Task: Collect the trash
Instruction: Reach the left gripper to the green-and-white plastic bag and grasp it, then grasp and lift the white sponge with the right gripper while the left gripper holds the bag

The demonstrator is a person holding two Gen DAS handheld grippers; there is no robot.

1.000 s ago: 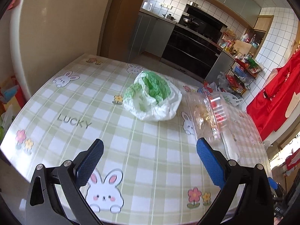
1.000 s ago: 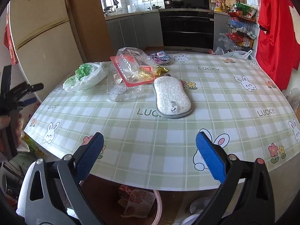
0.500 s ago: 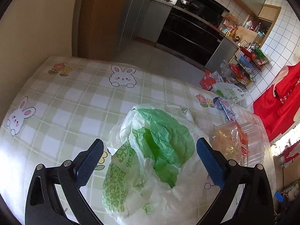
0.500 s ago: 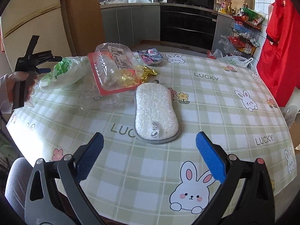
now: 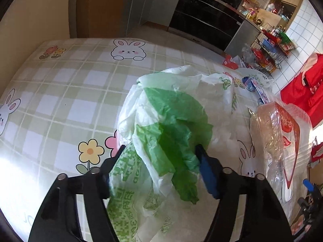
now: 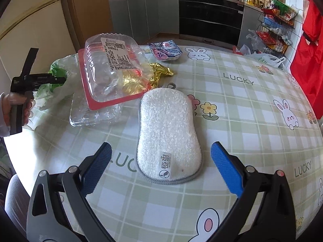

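I am closing my left tongs (image 5: 161, 159) around the crumpled plastic bag (image 5: 171, 125) lying near the table's (image 5: 66, 92) left edge, while holding my right tongs (image 6: 161, 165) spread above the white sponge (image 6: 167, 131).

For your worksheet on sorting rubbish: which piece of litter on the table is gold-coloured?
The crumpled foil wrapper, lying beside the clear plastic box; the others are clear, white-green or blue-pink.

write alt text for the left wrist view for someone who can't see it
The left gripper is closing around a crumpled white and green plastic bag on a checked tablecloth printed with rabbits and flowers. A clear plastic food container lies to the right, with kitchen cabinets behind.
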